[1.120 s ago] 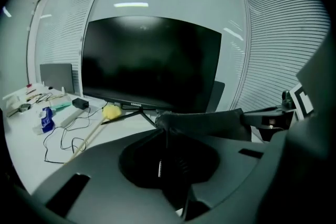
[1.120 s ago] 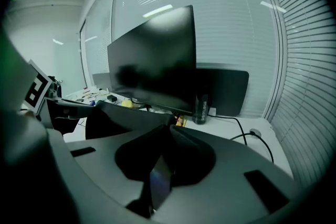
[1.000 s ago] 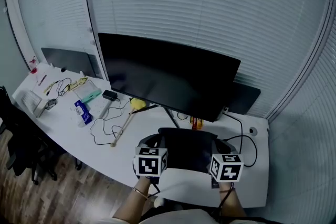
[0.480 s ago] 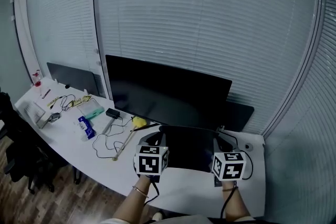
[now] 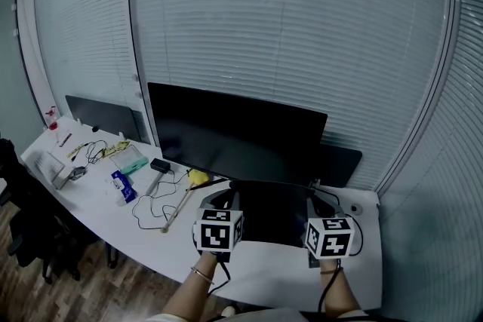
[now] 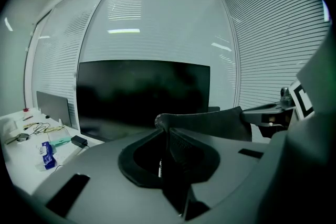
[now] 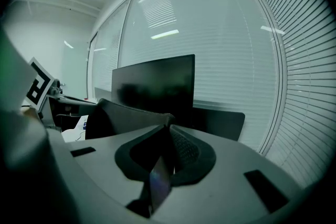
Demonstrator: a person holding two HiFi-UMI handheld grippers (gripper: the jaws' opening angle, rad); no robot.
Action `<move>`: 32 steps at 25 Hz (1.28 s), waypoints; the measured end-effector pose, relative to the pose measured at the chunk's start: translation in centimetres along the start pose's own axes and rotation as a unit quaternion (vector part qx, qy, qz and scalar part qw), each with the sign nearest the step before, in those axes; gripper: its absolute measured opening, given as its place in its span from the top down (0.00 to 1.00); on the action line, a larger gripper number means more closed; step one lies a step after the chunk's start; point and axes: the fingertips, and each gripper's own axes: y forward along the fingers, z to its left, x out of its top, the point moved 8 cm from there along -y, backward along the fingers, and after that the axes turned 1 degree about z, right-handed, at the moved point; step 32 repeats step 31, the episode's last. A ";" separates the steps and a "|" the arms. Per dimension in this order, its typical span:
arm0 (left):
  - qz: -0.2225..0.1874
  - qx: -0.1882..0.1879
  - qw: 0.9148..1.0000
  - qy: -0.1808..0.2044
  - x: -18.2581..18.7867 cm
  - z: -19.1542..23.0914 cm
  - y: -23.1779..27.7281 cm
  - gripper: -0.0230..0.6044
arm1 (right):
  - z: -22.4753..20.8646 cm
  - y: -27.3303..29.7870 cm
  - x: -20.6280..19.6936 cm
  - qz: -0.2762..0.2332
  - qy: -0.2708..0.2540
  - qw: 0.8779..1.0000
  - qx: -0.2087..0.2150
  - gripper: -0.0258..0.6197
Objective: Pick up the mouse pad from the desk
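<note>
The mouse pad point(image 5: 270, 213) is a black flexible sheet, held up between my two grippers in front of the monitor, above the white desk point(image 5: 264, 271). My left gripper point(image 5: 224, 201) is shut on the pad's left edge, and my right gripper point(image 5: 320, 203) is shut on its right edge. In the left gripper view the pad point(image 6: 210, 123) stretches off to the right from the shut left gripper point(image 6: 167, 132). In the right gripper view the pad point(image 7: 118, 117) runs off to the left from the shut right gripper point(image 7: 169, 135).
A wide dark monitor point(image 5: 234, 136) stands just behind the pad, with blinds behind it. Left of it on the desk lie cables point(image 5: 151, 192), a wooden-handled tool point(image 5: 177, 203), a black adapter point(image 5: 160, 164) and a blue item point(image 5: 121, 185). A dark chair point(image 5: 23, 215) stands at the far left.
Both grippers have risen together with the mouse pad, taking it up off the desk. Over the last half second they hardly moved.
</note>
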 end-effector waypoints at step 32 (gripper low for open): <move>0.012 -0.016 1.000 0.007 -0.9 -1.0 1.2 0.89 | -0.8 -0.2 -1.4 0.007 0.004 1.000 -0.012 0.88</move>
